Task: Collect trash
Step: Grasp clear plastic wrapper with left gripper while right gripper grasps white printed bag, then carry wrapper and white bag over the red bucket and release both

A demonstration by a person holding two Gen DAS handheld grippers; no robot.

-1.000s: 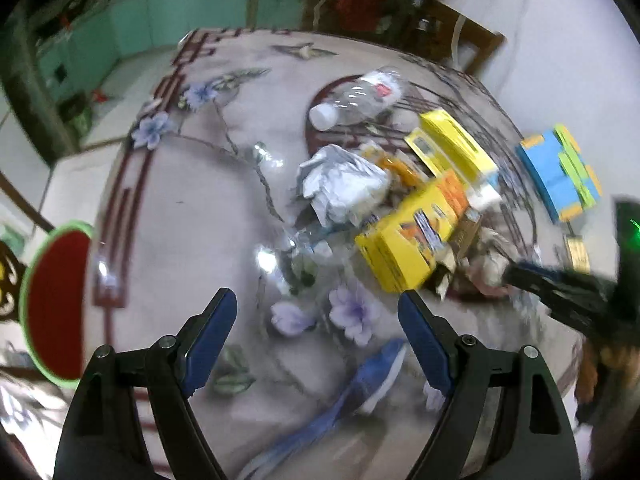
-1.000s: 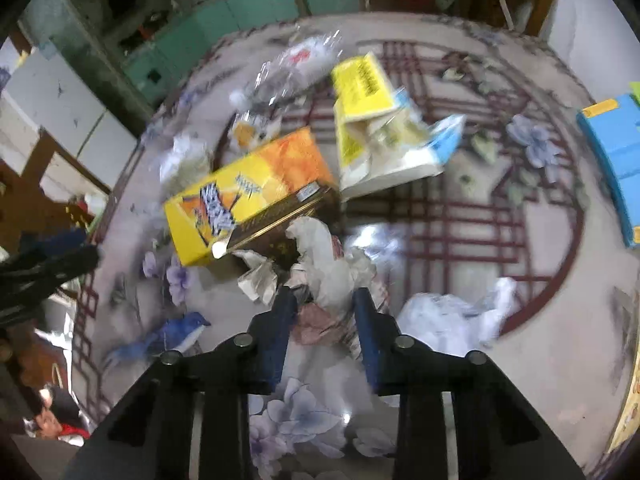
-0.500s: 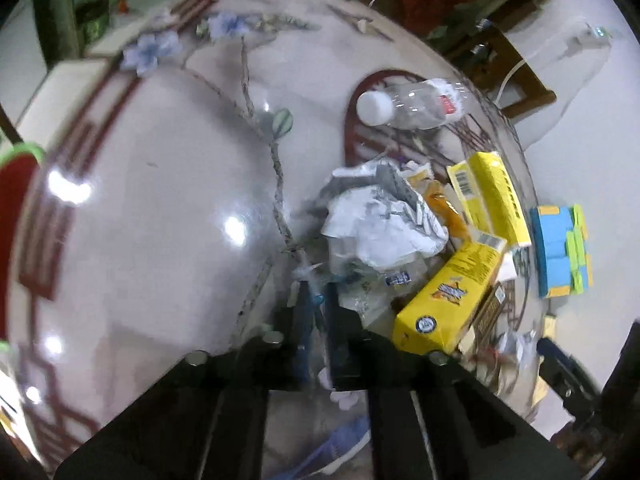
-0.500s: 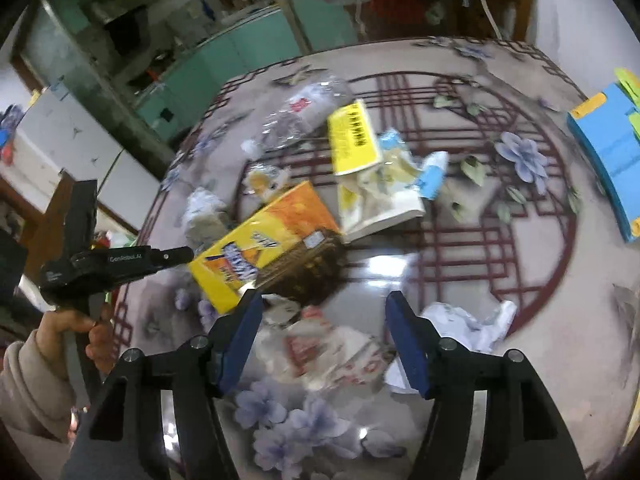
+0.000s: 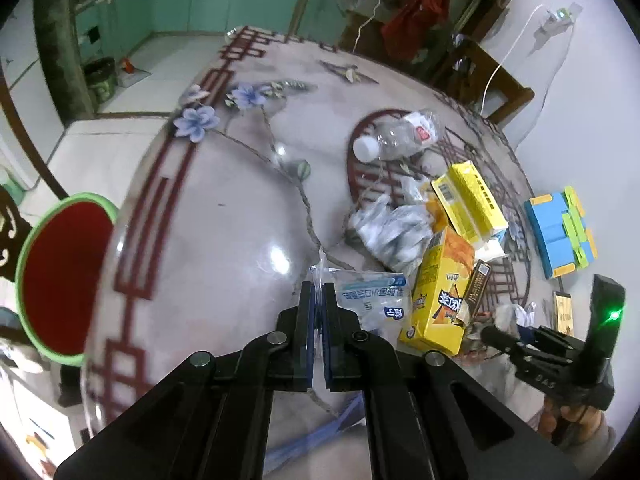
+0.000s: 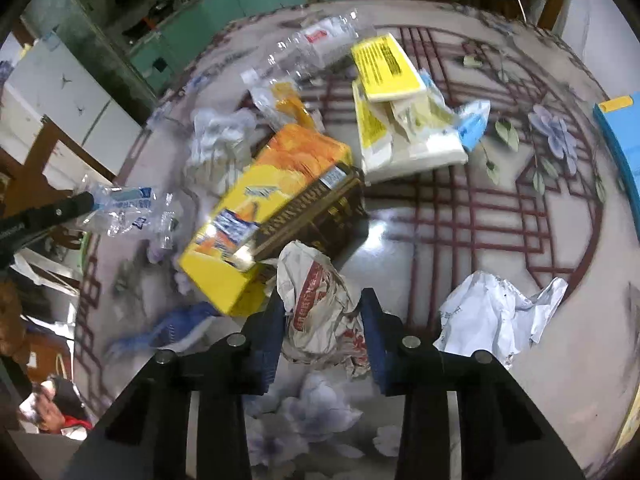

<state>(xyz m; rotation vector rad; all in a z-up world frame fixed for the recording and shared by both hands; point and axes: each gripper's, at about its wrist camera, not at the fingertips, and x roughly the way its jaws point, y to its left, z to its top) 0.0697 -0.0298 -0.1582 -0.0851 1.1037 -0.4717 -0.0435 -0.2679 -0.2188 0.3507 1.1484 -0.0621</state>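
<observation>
My left gripper (image 5: pixel 319 292) is shut on a clear plastic wrapper with blue print (image 5: pixel 372 300), lifted off the table; the wrapper also shows in the right wrist view (image 6: pixel 128 210). My right gripper (image 6: pixel 322 312) is open, its jaws on either side of a crumpled white and red wrapper (image 6: pixel 320 308) on the table. A trash pile lies in the middle: a yellow-orange carton (image 6: pixel 260 216), a brown box (image 6: pixel 308 216), a yellow box (image 6: pixel 386 68), a clear bottle (image 5: pixel 396 136) and crumpled paper (image 6: pixel 496 312).
A red bin with a green rim (image 5: pixel 60 280) stands below the table's left edge. A blue and green box (image 5: pixel 560 232) lies at the table's right side. The round table (image 5: pixel 224 216) has a floral pattern. Chairs stand at the far side.
My left gripper closed on the clear wrapper and lifted it away from the pile. My right gripper released, opened, and now straddles the crumpled white and red wrapper.
</observation>
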